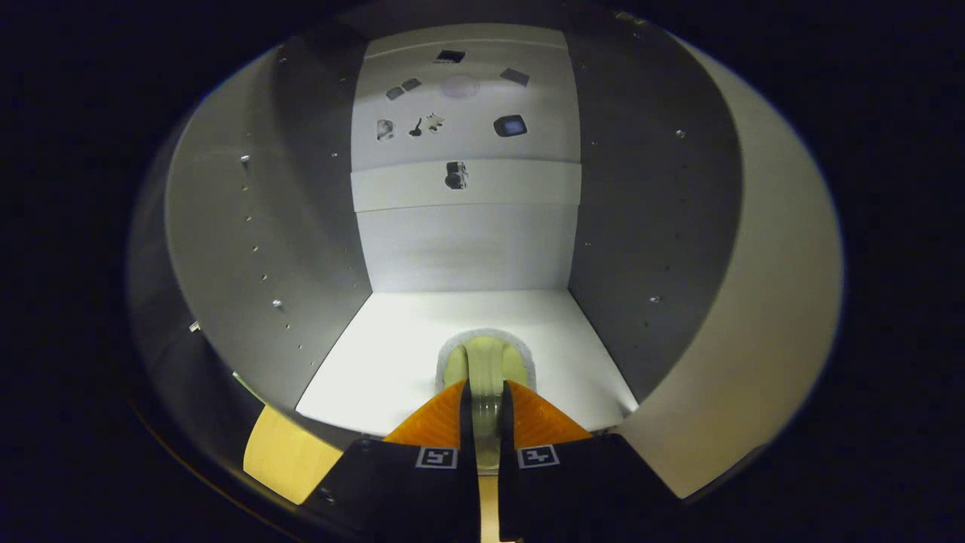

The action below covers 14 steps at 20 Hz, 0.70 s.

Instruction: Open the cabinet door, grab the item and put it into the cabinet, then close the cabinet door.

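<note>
tool (486, 392) closed on pale green item (486, 362) | item over cabinet (467, 249) floor, inside

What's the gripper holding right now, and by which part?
The gripper is shut on a pale green item, pinching its near end; the rest rests on the cabinet shelf.

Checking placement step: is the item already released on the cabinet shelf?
No. The tongs are closed on the pale green item, both fingers pressing its near end, over the white shelf inside the cabinet.
</note>
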Available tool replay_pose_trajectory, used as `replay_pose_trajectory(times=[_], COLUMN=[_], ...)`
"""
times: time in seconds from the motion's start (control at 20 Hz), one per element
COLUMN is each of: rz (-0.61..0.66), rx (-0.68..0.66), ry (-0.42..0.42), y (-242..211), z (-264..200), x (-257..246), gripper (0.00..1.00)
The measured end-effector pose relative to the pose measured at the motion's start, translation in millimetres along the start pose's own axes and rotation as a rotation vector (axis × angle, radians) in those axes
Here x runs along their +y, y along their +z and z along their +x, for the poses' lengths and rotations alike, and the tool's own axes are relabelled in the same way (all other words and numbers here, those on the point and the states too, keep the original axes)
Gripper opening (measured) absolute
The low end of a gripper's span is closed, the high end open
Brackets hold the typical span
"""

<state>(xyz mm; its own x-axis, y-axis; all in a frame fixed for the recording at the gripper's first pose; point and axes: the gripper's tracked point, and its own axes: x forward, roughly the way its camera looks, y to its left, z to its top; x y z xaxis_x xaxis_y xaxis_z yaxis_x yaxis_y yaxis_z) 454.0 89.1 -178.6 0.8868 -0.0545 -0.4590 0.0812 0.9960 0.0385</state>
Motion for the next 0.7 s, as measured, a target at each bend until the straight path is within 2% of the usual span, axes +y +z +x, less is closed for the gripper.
replay_pose_trajectory(times=[0.35,0.7], rz=[0.027,0.088], rx=[0.004,0.041], ry=[0.0,-0.004], y=[16.9,13.8], z=[61.0,75.5], x=[15.9,19.2], gripper=[0.16,0.21])
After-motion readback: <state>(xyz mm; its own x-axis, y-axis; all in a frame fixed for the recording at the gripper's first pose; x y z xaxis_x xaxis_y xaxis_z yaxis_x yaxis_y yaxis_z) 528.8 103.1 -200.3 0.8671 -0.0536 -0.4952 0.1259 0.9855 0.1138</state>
